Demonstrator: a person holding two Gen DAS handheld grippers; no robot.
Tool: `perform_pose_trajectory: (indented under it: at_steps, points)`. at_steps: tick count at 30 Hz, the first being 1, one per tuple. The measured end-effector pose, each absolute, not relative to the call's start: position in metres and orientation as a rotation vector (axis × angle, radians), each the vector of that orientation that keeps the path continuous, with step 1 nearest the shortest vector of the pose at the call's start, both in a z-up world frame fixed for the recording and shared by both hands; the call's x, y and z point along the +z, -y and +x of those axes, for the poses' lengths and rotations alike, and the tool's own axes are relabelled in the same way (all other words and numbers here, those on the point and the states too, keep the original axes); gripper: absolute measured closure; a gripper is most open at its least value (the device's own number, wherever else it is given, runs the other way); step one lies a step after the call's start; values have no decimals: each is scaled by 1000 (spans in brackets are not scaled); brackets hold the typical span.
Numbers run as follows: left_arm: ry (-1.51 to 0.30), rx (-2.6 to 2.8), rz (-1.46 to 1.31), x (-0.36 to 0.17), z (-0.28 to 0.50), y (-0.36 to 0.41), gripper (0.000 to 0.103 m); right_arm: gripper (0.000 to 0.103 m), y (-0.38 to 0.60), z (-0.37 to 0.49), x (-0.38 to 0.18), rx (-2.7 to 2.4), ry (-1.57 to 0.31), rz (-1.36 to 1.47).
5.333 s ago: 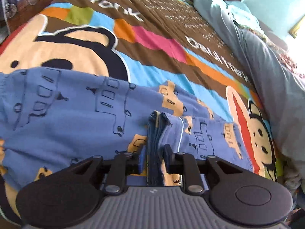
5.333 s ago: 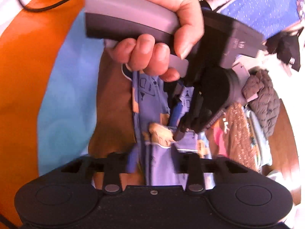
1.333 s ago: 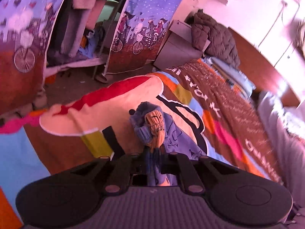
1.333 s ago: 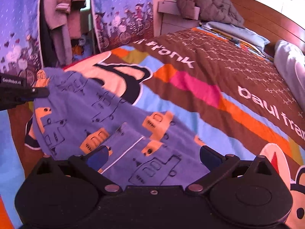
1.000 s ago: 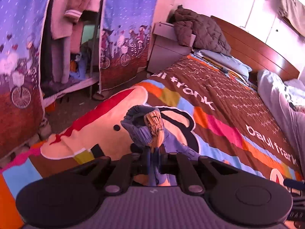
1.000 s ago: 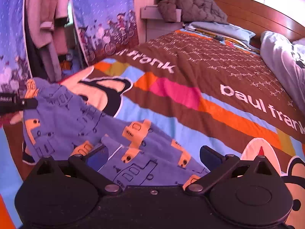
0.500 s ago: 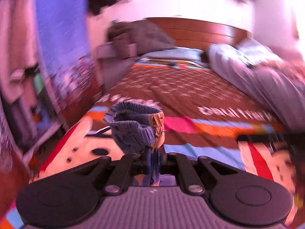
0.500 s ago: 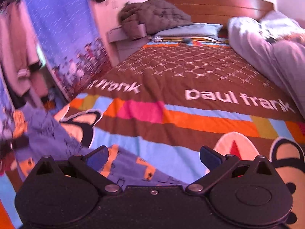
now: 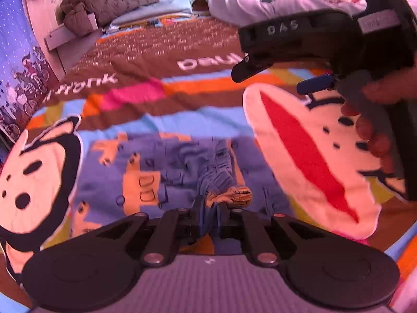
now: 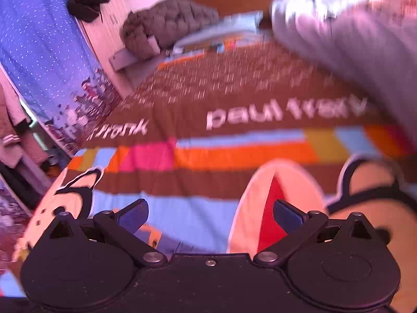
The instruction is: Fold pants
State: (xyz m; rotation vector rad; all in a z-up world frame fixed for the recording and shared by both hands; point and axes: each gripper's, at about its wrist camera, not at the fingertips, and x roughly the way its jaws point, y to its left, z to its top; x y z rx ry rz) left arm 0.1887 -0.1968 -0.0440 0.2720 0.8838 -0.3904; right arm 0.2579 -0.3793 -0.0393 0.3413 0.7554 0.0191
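1. Right at your left gripper (image 9: pixel 210 215), the jaws are pinched nearly together on a bunched fold of the pants (image 9: pixel 166 167); a gathered, elastic-looking edge and an orange patch of the print poke up just past the fingertips.
2. Your right gripper (image 10: pixel 209 215) has its jaws spread wide with nothing between them; the blue pads (image 10: pixel 286 215) hover over bare bedspread (image 10: pixel 234 99). From the left wrist view, that same gripper (image 9: pixel 281 78) sits up and to the right, apart from the cloth, with your right hand (image 9: pixel 375 130) wrapped around its handle.
3. Beyond the left fingers, the pants lie spread on the bedspread as a broad blue patch with orange vehicle prints and dark line drawings. From the clamped fold, a ridge of wrinkled cloth runs away from you.
4. From the right wrist view, only a sliver of the pants (image 10: pixel 156 237) shows, low and near the left finger, not touching either pad.
5. Open room: the brown lettered band and the coloured stripes past the pants are free. On the left, the bed's edge drops off beside a blue patterned curtain (image 10: pixel 47 52).
6. On the far right, a heaped grey blanket (image 10: pixel 351 34) covers that side of the bed. A dark quilted jacket (image 9: pixel 104 2) lies at the far end, near the wooden headboard.
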Motion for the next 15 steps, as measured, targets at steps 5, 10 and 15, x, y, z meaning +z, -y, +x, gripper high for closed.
perform_pose_trajectory:
  at_steps: [5, 10, 15]
  points:
    - [-848, -414, 279, -48, 179, 184, 94, 3, 385, 261, -60, 122, -855, 406]
    - [-839, -440, 267, -51, 175, 176, 90, 15, 360, 265, -56, 273, -877, 404]
    - [-842, -471, 251, -57, 175, 168, 88, 44, 335, 274, -67, 300, -969, 321]
